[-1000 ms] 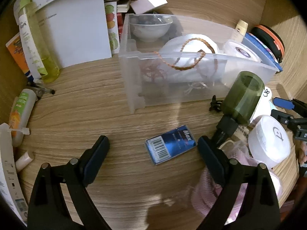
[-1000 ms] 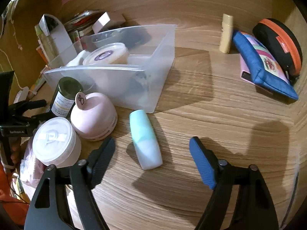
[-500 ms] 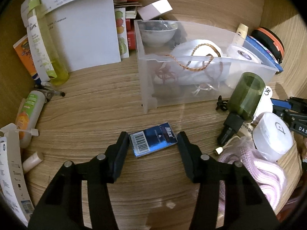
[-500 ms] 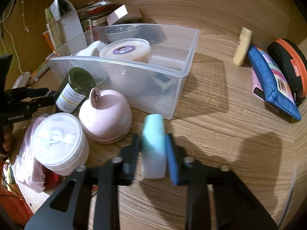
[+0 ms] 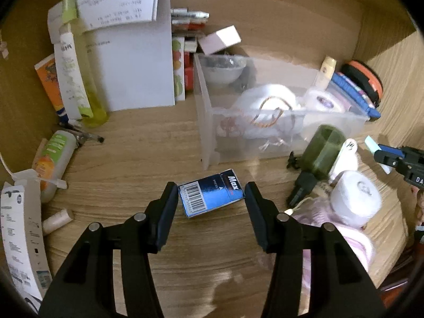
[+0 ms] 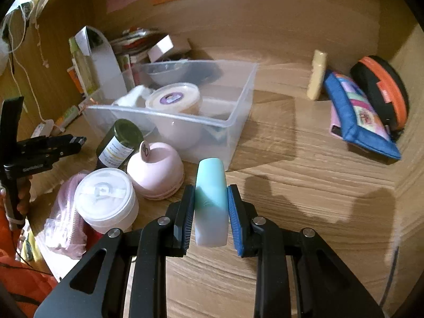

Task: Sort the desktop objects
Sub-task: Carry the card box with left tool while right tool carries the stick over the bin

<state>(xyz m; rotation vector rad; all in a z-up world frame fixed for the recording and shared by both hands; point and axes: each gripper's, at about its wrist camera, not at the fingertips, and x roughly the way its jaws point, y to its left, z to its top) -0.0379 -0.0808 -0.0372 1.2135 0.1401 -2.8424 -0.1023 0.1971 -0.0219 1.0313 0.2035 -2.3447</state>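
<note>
The left gripper (image 5: 210,198) brackets the blue box (image 5: 211,197), which lies flat on the table (image 5: 137,159) just in front of the clear bin (image 5: 278,132). Its jaws stand on either side of the box; the left one is touching or nearly so and the right one sits just beside the far edge, so whether they press yet I cannot tell. The right gripper (image 6: 210,206) has its jaws closed on the mint tube (image 6: 211,201), near the bin's front corner.

To do this well, the left jaws should probably squeeze evenly across the box's short sides and lift straight up, since the box sits a little askew and could twist. The tube looks smooth and rounded, so a firm grip and a slow carry over the bin wall seem wise, keeping clear of the pink dome (image 6: 156,173) and the white jar (image 6: 106,198) close by.
</note>
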